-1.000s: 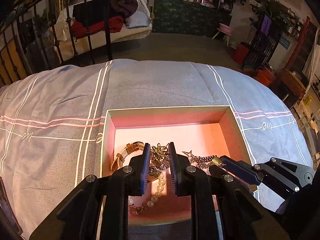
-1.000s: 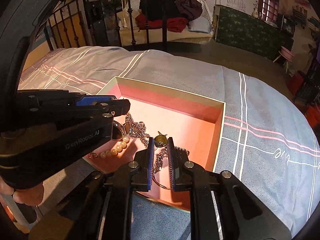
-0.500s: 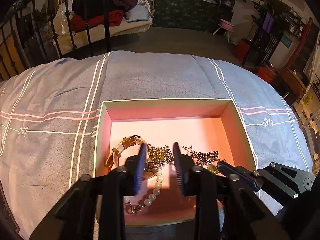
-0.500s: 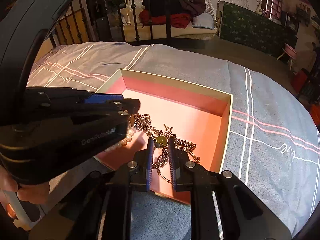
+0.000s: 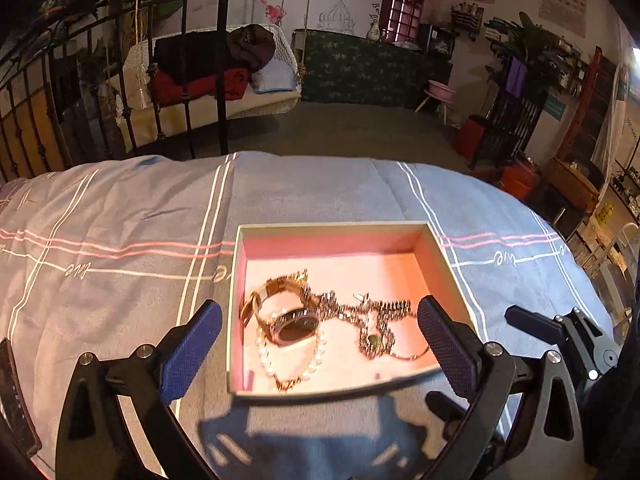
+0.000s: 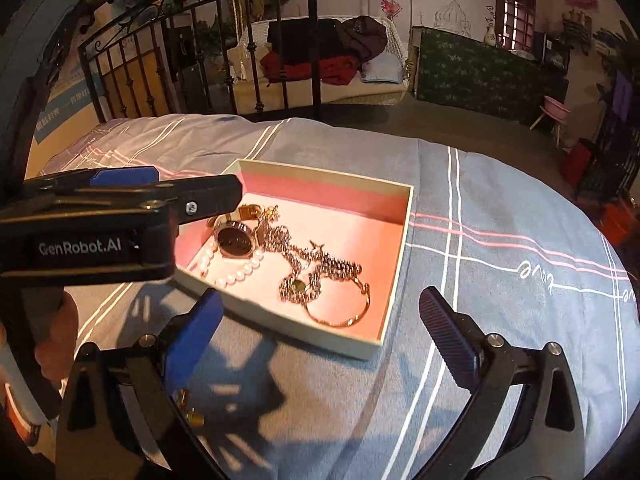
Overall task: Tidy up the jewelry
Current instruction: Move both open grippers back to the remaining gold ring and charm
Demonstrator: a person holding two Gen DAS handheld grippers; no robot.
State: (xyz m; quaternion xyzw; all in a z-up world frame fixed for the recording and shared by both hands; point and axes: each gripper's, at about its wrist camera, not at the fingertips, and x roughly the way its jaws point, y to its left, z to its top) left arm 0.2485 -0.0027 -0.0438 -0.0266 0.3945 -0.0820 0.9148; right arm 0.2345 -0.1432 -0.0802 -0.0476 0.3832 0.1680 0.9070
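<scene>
A cream box with a pink inside (image 5: pixel 328 227) lies on the bedcover. In it are a gold watch (image 5: pixel 296 324), a pearl bracelet (image 5: pixel 316 360), a tangled chain necklace (image 5: pixel 372 312) and a thin bangle (image 5: pixel 412 354). My left gripper (image 5: pixel 320 306) hovers over the box's near side, its jaws opening wide with nothing gripped. In the right wrist view the same box (image 6: pixel 328 174) shows the watch (image 6: pixel 234 240), pearls (image 6: pixel 240 274), chain (image 6: pixel 320 264) and bangle (image 6: pixel 340 312). My right gripper (image 6: pixel 320 295) is also opening wide, empty, just short of the box's near corner.
A grey-blue bedcover (image 5: pixel 120 280) with white and pink stripes spreads all round the box. Small gold pieces (image 6: pixel 188 404) lie on it under the right gripper's left finger. A black iron bedstead (image 6: pixel 180 64) stands behind. A hand (image 6: pixel 56 340) holds the left gripper (image 6: pixel 120 216).
Both grippers went from nearly shut over the jewelry to wide open and drew back from the box. The watch, hidden before by the left fingers, now shows.
</scene>
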